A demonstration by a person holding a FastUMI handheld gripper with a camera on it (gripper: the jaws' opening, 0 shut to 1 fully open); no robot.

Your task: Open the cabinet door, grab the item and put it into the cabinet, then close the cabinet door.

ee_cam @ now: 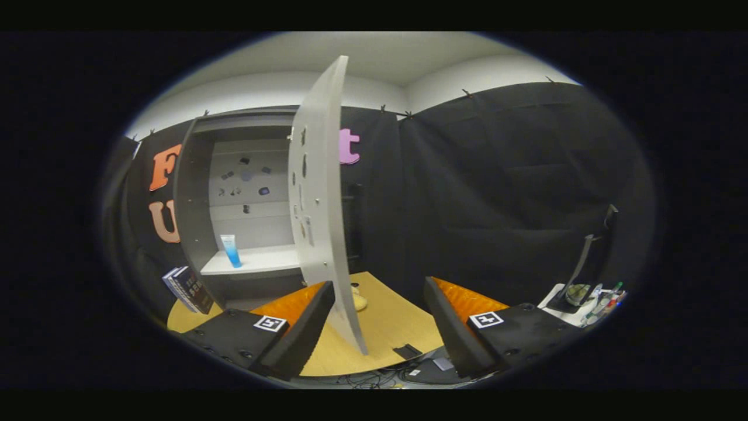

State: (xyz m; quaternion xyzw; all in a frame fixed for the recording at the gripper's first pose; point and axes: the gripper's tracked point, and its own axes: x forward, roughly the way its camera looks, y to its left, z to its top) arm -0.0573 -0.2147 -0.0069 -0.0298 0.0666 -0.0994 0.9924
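Observation:
The grey cabinet (196,193) stands on the wooden table (391,327), beyond my left finger. Its door (318,199) is swung wide and I see it nearly edge-on; its lower corner reaches down between my fingers. A blue-and-white tube (231,250) stands upright on the cabinet's white shelf (263,260), near the left wall. My gripper (380,298) is open, with the door's free edge just inside the left finger (304,327) and nothing pressed by either finger. The right finger (453,327) is well clear of the door.
A dark book (188,289) leans against the cabinet's lower left. A small pale object (357,299) lies on the table behind the door. To the right, a white side surface (564,307) holds a black stand and clutter. Cables lie below the table's front edge.

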